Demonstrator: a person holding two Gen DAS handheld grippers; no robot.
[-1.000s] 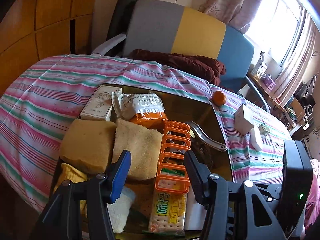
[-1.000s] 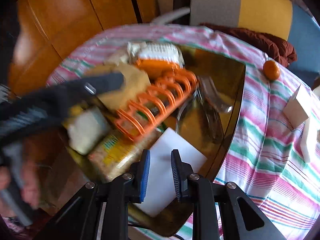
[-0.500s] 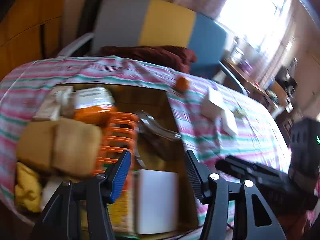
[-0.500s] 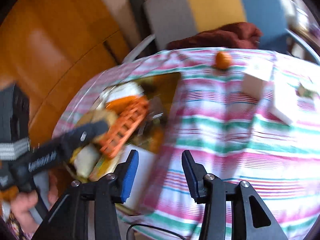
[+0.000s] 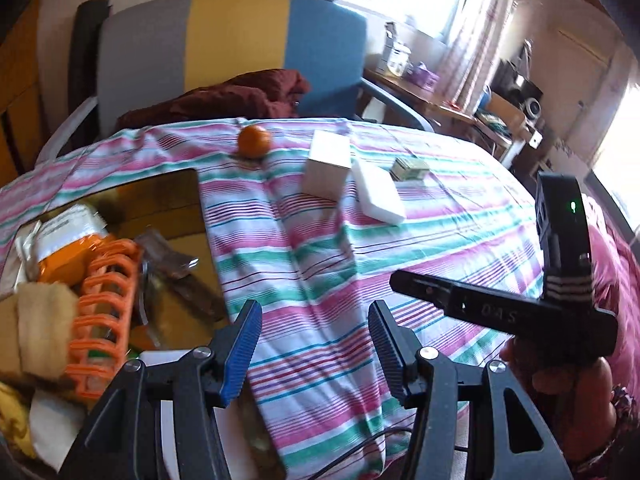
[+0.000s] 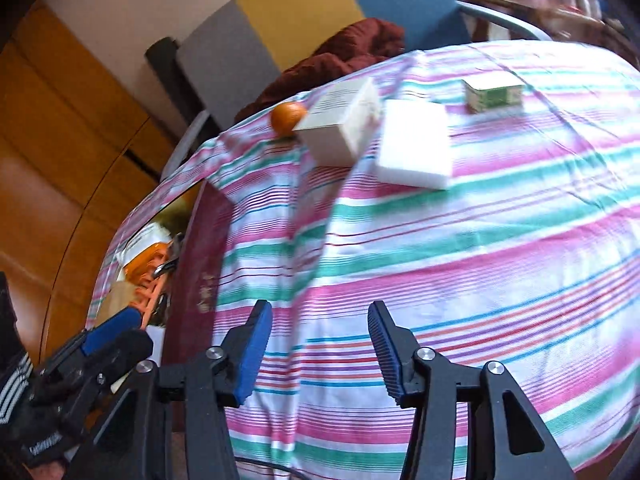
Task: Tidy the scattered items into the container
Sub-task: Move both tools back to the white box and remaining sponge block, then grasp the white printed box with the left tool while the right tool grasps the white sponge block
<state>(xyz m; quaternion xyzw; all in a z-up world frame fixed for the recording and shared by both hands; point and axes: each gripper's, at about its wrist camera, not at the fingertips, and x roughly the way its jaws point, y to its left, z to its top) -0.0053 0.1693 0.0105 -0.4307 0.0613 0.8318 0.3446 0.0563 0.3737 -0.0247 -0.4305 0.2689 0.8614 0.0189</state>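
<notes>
White foam block (image 6: 414, 148) lies flat toward desk's far edge, long axis running away; right gripper (image 6: 318, 354) nearer, fingers just opened, part-open like left gripper (image 5: 314, 354), both empty.

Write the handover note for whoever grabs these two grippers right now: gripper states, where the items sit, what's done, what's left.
Left gripper: open, empty, over the striped tablecloth.
Right gripper: jaws have just been opening, empty, nothing between them.
Container at the table's left edge: already holds the orange rack, snack packets, sponges, cloths and a white box.
Left on the cloth: orange, upright beige box, flat white box beside it, small green-and-white box farther back.
Next: probably the nearest boxes.
</notes>
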